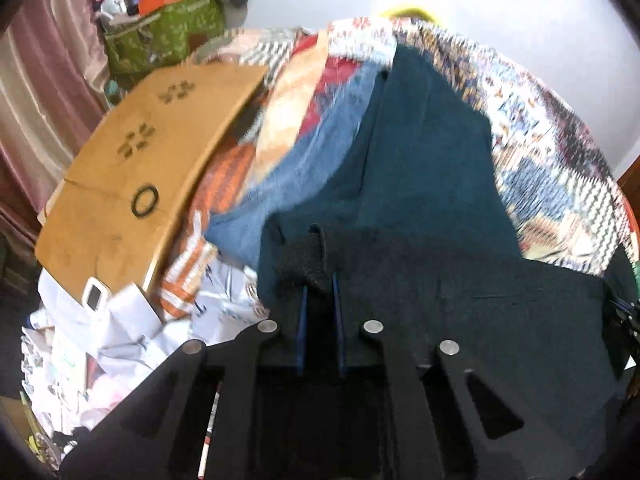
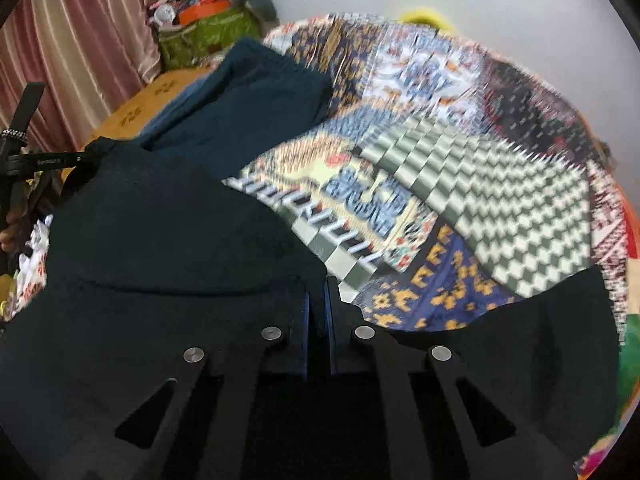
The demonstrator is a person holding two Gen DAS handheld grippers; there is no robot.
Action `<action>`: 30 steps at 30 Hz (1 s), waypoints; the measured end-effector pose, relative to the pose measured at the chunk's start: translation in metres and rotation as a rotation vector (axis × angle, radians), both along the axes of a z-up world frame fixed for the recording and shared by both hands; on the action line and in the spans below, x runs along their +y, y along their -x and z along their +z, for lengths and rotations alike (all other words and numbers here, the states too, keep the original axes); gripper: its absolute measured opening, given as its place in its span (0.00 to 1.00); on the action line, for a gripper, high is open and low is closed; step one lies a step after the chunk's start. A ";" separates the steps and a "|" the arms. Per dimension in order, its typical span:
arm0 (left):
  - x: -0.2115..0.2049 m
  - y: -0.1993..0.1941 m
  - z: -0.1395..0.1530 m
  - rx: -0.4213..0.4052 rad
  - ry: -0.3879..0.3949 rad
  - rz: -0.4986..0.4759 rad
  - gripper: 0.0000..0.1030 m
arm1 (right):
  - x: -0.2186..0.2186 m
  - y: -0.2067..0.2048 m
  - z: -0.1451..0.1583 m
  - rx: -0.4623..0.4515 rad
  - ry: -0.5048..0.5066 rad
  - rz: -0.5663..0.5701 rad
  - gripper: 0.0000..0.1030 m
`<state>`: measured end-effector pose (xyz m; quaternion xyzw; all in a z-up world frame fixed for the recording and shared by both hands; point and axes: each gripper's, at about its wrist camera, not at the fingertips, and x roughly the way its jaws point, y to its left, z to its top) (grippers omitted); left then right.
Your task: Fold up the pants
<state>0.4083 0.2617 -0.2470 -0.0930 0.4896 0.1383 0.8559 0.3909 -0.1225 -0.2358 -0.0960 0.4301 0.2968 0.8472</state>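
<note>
Dark teal pants lie across the middle of a patterned quilt, legs reaching toward the upper frame. At lower centre, the left gripper pinches a bunched fold of the waist; the right gripper pinches the fabric's edge likewise. A cardboard box sits at left.

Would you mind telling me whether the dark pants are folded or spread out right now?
Mid-fold: both the left gripper and right gripper pinch the dark pants, one end raised, legs trailing on the patterned quilt.
</note>
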 end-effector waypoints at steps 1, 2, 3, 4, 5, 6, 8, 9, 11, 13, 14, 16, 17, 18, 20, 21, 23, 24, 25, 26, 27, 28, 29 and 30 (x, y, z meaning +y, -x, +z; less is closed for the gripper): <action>-0.002 0.002 0.011 -0.019 -0.009 -0.006 0.10 | -0.002 0.001 0.007 -0.017 -0.004 -0.007 0.05; -0.005 0.004 0.018 -0.030 -0.017 -0.009 0.10 | -0.003 0.004 0.017 -0.047 -0.004 -0.010 0.05; -0.007 0.007 0.027 -0.043 -0.027 -0.011 0.10 | -0.005 0.007 0.025 -0.066 -0.006 -0.011 0.05; -0.010 0.011 0.036 -0.057 -0.038 -0.011 0.10 | -0.007 0.010 0.034 -0.086 -0.012 -0.013 0.05; -0.011 0.015 0.043 -0.068 -0.040 -0.013 0.10 | -0.009 0.013 0.042 -0.101 -0.018 -0.014 0.05; -0.012 0.019 0.049 -0.078 -0.040 -0.017 0.10 | -0.011 0.017 0.049 -0.113 -0.021 -0.012 0.05; -0.014 0.030 0.059 -0.094 -0.037 -0.023 0.10 | -0.013 0.027 0.059 -0.129 -0.028 -0.007 0.05; -0.016 0.036 0.062 -0.099 -0.034 -0.025 0.10 | -0.014 0.034 0.061 -0.133 -0.028 -0.003 0.05; -0.019 0.052 0.069 -0.113 -0.031 -0.038 0.10 | -0.016 0.049 0.065 -0.145 -0.017 0.007 0.05; -0.025 0.071 0.074 -0.130 -0.046 -0.052 0.10 | -0.020 0.064 0.067 -0.163 -0.016 0.011 0.05; -0.029 0.080 0.075 -0.142 -0.050 -0.056 0.10 | -0.022 0.074 0.069 -0.173 -0.024 0.010 0.05; -0.032 0.097 0.077 -0.161 -0.044 -0.061 0.10 | -0.027 0.090 0.068 -0.185 -0.034 0.005 0.05; -0.033 0.109 0.078 -0.171 -0.034 -0.061 0.10 | -0.029 0.099 0.068 -0.184 -0.042 -0.001 0.05; -0.033 0.117 0.079 -0.174 -0.030 -0.061 0.10 | -0.032 0.107 0.067 -0.180 -0.053 -0.006 0.05; -0.036 0.134 0.079 -0.177 -0.028 -0.063 0.10 | -0.037 0.121 0.065 -0.171 -0.074 -0.013 0.05; -0.036 0.141 0.080 -0.178 -0.027 -0.064 0.10 | -0.038 0.128 0.064 -0.176 -0.084 -0.017 0.05; -0.038 0.158 0.080 -0.179 -0.025 -0.066 0.09 | -0.039 0.143 0.062 -0.173 -0.083 -0.015 0.05; -0.039 0.166 0.080 -0.178 -0.026 -0.067 0.09 | -0.040 0.152 0.061 -0.171 -0.081 -0.011 0.05; -0.039 0.171 0.080 -0.177 -0.028 -0.067 0.09 | -0.040 0.157 0.060 -0.168 -0.078 -0.008 0.05; -0.041 0.180 0.078 -0.174 -0.030 -0.068 0.09 | -0.039 0.165 0.059 -0.166 -0.074 -0.006 0.05; -0.043 0.186 0.076 -0.172 -0.032 -0.068 0.09 | -0.040 0.171 0.058 -0.162 -0.074 -0.002 0.05; -0.044 0.191 0.075 -0.168 -0.035 -0.067 0.08 | -0.041 0.176 0.056 -0.160 -0.072 0.002 0.05; -0.046 0.200 0.072 -0.162 -0.036 -0.067 0.08 | -0.041 0.182 0.055 -0.160 -0.070 0.003 0.05; -0.047 0.205 0.069 -0.157 -0.039 -0.066 0.08 | -0.043 0.188 0.053 -0.159 -0.068 0.006 0.05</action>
